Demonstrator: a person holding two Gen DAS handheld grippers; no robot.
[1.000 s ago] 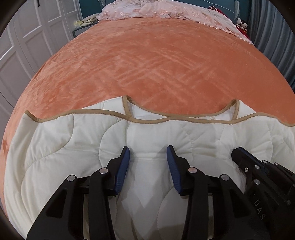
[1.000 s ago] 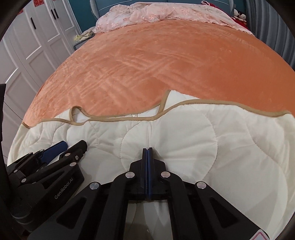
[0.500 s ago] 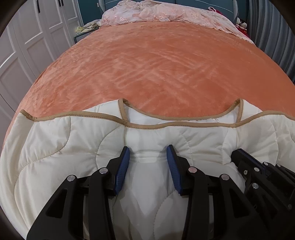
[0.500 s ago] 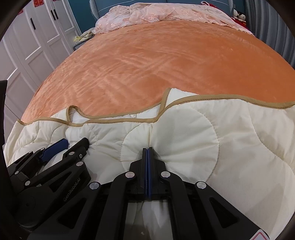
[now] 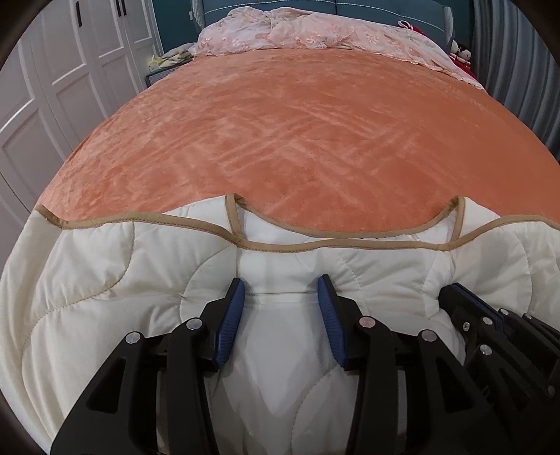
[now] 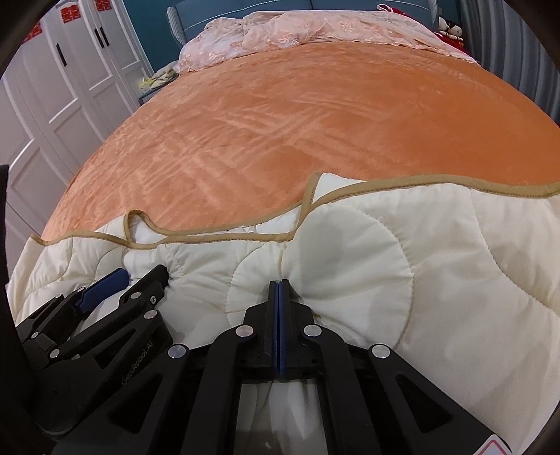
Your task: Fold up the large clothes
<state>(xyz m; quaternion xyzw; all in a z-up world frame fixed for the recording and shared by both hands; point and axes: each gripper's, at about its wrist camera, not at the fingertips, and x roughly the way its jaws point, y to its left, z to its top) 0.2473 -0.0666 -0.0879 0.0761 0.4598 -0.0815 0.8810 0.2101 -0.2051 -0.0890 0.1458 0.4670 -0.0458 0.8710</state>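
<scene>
A cream quilted cover (image 5: pixel 122 273) with tan binding (image 5: pixel 140 218) lies bunched at the near end of the orange bed (image 5: pixel 297 133). My left gripper (image 5: pixel 281 282) holds a thick wad of it, its blue pads (image 5: pixel 231 315) set apart by the fabric that puckers between them. Close on its right is my right gripper (image 5: pixel 455 292). In the right wrist view the right gripper (image 6: pixel 279 284) is shut, pinching a fold of the quilt (image 6: pixel 455 262) that creases outward from its tip. The left gripper (image 6: pixel 141 272) sits low at the left there.
The orange bedspread (image 6: pixel 280 122) stretches away beyond the quilt. Pink lace bedding (image 5: pixel 315 31) lies heaped at the blue headboard. White wardrobe doors (image 5: pixel 52 87) run along the left side, and a grey curtain (image 5: pixel 518 70) hangs at the right with soft toys (image 5: pixel 460 52) beside it.
The quilt has gathered more tightly around both grippers, with deeper puckers at their tips. Its tan edge now lies closer to the fingers, and more of the headboard shows.
</scene>
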